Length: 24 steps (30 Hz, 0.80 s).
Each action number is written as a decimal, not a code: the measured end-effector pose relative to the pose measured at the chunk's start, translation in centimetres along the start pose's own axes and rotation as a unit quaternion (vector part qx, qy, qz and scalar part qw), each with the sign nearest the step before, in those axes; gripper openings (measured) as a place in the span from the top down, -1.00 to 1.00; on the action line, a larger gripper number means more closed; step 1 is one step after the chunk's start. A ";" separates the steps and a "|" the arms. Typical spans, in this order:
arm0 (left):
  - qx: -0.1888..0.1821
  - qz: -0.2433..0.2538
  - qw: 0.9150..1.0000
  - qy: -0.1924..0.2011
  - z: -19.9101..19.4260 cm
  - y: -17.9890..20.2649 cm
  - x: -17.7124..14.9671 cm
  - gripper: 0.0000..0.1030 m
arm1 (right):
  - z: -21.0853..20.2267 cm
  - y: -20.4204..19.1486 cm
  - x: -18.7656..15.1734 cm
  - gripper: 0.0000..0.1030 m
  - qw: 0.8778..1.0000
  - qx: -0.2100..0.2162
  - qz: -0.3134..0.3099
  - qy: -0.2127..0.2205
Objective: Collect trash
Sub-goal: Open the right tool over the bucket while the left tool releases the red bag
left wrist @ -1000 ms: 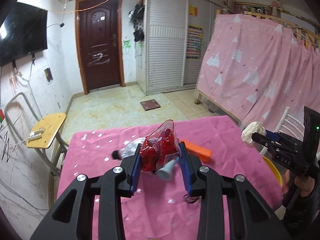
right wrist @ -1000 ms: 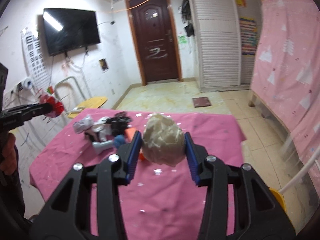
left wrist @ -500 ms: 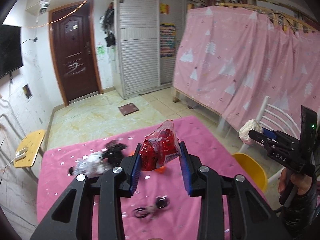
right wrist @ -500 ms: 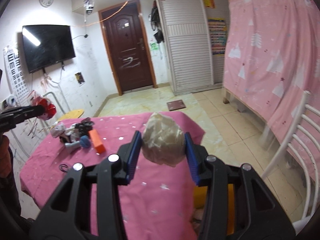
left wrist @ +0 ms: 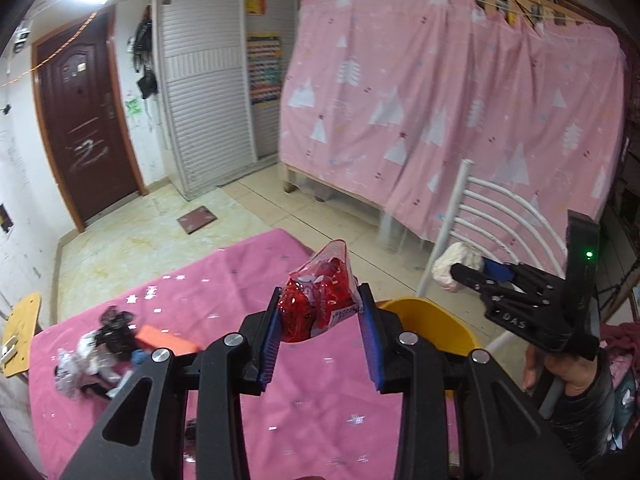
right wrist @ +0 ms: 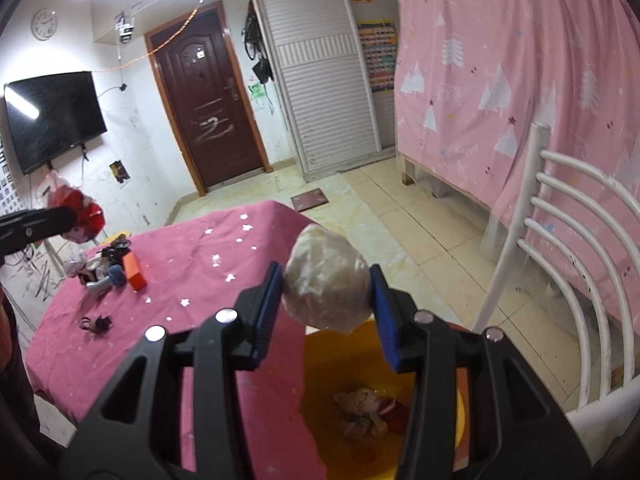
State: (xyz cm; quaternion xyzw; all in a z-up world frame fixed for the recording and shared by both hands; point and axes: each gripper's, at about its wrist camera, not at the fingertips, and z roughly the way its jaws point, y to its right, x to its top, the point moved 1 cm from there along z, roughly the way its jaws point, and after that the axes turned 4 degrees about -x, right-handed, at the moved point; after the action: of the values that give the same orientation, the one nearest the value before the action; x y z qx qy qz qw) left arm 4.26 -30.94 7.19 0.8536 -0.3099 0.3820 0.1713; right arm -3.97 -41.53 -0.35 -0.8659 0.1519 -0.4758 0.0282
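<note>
The pink-clothed table (right wrist: pixel 192 280) lies left of the right gripper (right wrist: pixel 326 292), a yellow bin (right wrist: pixel 344 360) directly beneath it. That gripper clamps a white paper wad (right wrist: pixel 325 282); the left gripper (left wrist: pixel 320 320) clamps a red wrapper (left wrist: pixel 316 304) — probably foil — beside the bin's rim.

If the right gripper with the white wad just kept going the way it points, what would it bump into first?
Probably the floor past the table's corner. The right gripper points above the yellow bin, which sits below it; depth is uncertain.
</note>
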 end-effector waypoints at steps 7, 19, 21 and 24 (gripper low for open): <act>-0.021 0.010 1.000 -0.017 2.2 3.2 0.6 0.46 | 0.2 2.1 -0.7 0.17 1.000 0.015 0.027 -0.004; -0.063 0.019 0.997 -0.050 5.4 7.9 1.1 0.33 | -2.0 5.2 -0.1 -0.03 0.997 0.013 0.074 0.029; -0.070 0.022 0.996 -0.054 5.7 8.7 1.1 0.21 | -2.2 5.5 0.0 -0.03 0.996 0.012 0.078 0.033; -0.075 0.026 0.995 -0.056 5.9 9.3 1.0 0.06 | -2.5 5.7 0.2 -0.03 0.996 0.013 0.080 0.038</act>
State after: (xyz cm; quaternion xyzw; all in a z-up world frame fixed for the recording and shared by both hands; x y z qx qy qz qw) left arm 1.82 -41.42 4.64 0.8500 -0.3691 0.3133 0.2075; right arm -7.29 -46.75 0.06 -0.8321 0.2148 -0.5062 0.0717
